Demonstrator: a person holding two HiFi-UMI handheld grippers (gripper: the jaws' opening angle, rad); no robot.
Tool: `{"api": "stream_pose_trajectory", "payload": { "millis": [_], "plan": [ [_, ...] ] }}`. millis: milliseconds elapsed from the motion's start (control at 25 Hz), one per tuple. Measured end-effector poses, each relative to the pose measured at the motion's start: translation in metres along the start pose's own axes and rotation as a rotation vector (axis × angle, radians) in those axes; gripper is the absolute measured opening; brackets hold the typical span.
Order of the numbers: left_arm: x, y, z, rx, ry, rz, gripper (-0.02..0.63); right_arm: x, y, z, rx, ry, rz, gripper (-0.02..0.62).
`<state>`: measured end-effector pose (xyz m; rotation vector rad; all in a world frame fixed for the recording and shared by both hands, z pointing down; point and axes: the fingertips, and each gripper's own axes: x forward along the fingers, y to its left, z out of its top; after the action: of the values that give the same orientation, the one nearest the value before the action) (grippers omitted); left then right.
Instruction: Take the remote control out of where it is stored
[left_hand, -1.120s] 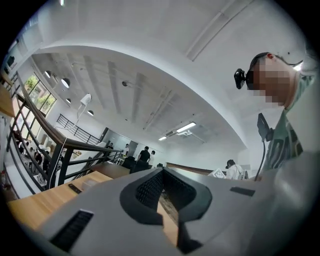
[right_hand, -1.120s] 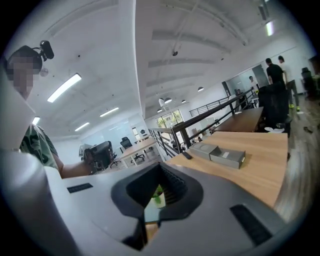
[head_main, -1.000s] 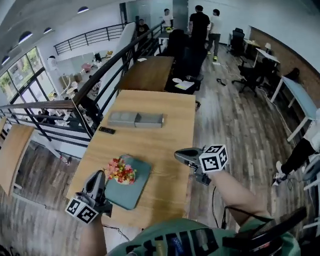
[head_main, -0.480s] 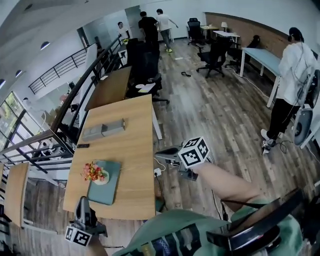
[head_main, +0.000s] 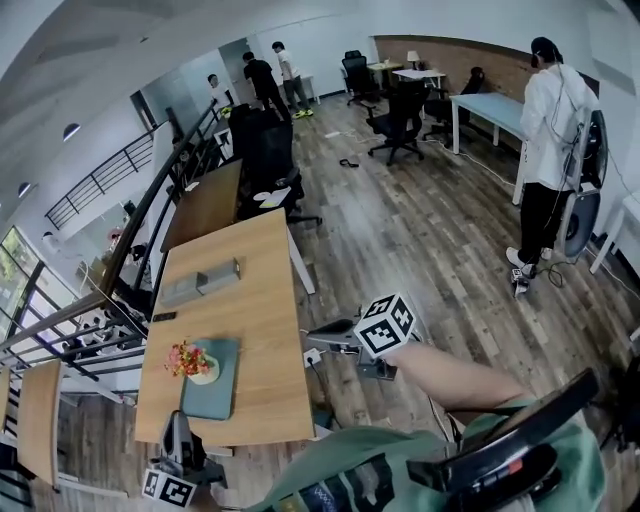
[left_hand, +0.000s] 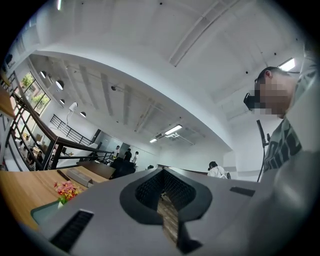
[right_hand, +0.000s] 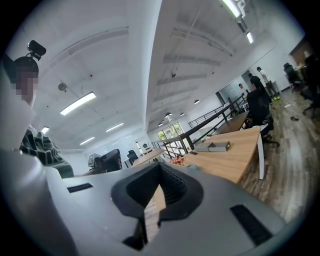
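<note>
**Both tongs closed and empty, well away from the remote**

In the head view a long light-wood table (head_main: 262, 300) runs up the left half of the frame. Toward its upper end lies a long flat grey rectangular case (head_main: 200, 284). Just below and left of the case, at the table's left edge, lies what looks like the slim black remote control (head_main: 163, 317), flat on the wood and apart from the case. Lower on the table a bunch of red and yellow flowers (head_main: 188, 358) in a pale vase stands on a teal rectangular tray (head_main: 216, 398).

The left gripper (head_main: 179, 420) sits at the lower left of the frame, by the table's near edge, with its tips toward the tray. Its own view shows the jaws drawn together with nothing between them. The right gripper (head_main: 315, 332) hangs at lower centre, right of the table and over the wood-plank floor (head_main: 420, 240). Its jaws are likewise closed on nothing. Neither gripper touches the remote control or the case.

At the upper right a person in a white top (head_main: 548, 105) stands on the floor.
</note>
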<state>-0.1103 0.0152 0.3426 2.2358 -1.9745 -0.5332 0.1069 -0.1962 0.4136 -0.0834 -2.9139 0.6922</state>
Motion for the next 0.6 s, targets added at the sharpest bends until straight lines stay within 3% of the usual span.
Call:
{"api": "stream_pose_trajectory", "payload": {
  "millis": [360, 600],
  "plan": [
    [-0.078, 0.031, 0.02, 0.012, 0.049, -0.076, 0.003, 0.043, 0.078, -0.007, 0.018, -0.114, -0.052, 0.006],
    [-0.145, 0.065, 0.031, 0.004, 0.074, -0.08, 0.003, 0.086, 0.137, -0.027, 0.013, -0.122, -0.073, 0.006]
  ]
}}
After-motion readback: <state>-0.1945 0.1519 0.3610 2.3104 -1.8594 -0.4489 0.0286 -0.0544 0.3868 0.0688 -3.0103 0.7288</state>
